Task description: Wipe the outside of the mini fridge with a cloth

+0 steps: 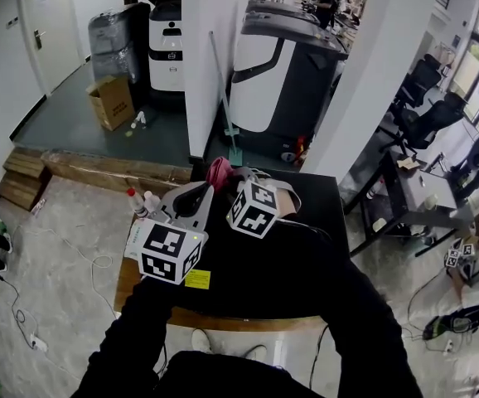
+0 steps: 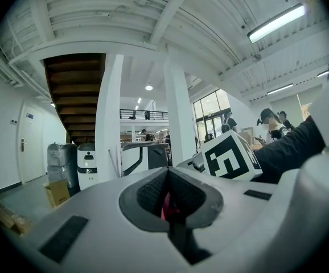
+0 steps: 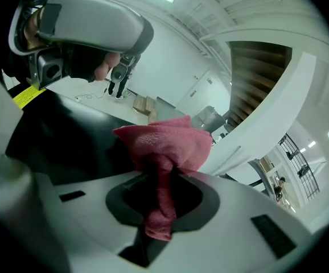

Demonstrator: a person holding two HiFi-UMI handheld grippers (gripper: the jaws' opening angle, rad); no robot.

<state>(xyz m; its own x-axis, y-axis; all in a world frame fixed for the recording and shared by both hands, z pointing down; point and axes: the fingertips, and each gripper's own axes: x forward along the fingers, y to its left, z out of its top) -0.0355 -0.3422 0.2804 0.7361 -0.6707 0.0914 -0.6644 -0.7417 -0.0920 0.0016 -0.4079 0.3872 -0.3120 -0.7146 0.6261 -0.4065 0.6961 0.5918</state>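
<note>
Nubby pink cloth (image 3: 165, 145), glossy black fridge top (image 1: 319, 202)

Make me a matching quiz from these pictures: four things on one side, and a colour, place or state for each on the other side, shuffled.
Things:
1. cloth
2. sticker
3. cardboard box
4. right gripper

Descriptions:
A. yellow
B. jaws clamped on fabric
C. pink
D. brown, standing open on the floor

Pairs: 1-C, 2-A, 3-D, 4-B
</note>
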